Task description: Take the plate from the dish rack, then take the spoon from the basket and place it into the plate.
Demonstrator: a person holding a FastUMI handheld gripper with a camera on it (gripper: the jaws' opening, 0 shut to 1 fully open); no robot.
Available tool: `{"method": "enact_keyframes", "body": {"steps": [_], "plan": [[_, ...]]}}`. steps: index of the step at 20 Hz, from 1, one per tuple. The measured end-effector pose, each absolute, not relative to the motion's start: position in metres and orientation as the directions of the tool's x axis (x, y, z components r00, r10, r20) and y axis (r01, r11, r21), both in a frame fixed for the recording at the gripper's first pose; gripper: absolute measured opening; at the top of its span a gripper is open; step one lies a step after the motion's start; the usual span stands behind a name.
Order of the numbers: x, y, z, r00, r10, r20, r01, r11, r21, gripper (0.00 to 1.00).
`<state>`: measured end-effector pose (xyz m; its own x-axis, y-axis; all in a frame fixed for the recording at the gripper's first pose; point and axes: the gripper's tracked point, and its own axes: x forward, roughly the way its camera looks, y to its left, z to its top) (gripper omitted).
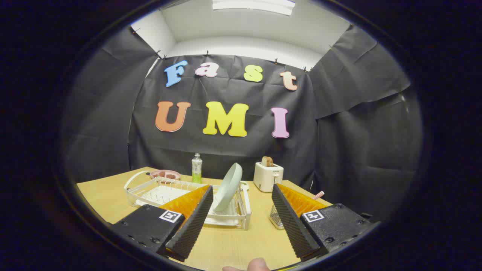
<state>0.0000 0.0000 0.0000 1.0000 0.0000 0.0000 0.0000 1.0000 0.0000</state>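
On the yellow table (113,199), seen from the gripper view, the gripper (241,214) has its two fingers wide apart and they hold nothing; bare table lies between them. Just ahead of the left finger (192,222) stands the white dish rack (158,192), and the pale green plate (229,186) leans on its edge at the rack's right end, tilted, close to the tip of that finger but apart from it. Part of the rack is hidden behind the left finger. Beside the right finger (292,222), partly covered by it, is a small wire basket (276,220); a checked handle (318,195) sticks up past this finger, and I cannot tell if it is the spoon. Beyond the rack are a pink dish (165,174) and a green bottle (196,168). To the right of the plate, farther back, stands a white toaster (268,176) with bread (267,161) in it. A fingertip (258,264) of a person shows below the fingers.
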Motion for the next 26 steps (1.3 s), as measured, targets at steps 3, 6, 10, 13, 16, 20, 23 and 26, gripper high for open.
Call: {"method": "enact_keyframes", "body": {"steps": [3,6,10,13,16,20,23,26], "plan": [[0.002,0.009,0.0,1.0,0.011,0.003,-0.01,1.0,-0.024,1.0],[0.002,0.011,0.001,1.0,0.02,0.0,-0.02,1.0,-0.025,1.0],[0.003,0.01,0.003,1.0,0.025,-0.005,-0.025,1.0,0.005,1.0],[0.003,0.011,0.0,0.999,0.027,-0.024,-0.027,1.0,0.008,1.0],[0.001,0.01,0.001,0.999,0.026,-0.024,-0.026,1.0,0.001,1.0],[-0.001,0.006,0.002,0.999,0.032,-0.023,-0.032,0.999,-0.008,1.0],[-0.002,0.002,0.001,0.999,0.047,-0.023,-0.047,0.999,-0.009,1.0],[0.003,-0.001,-0.003,0.995,0.08,-0.06,-0.081,0.997,-0.02,1.0]]}}
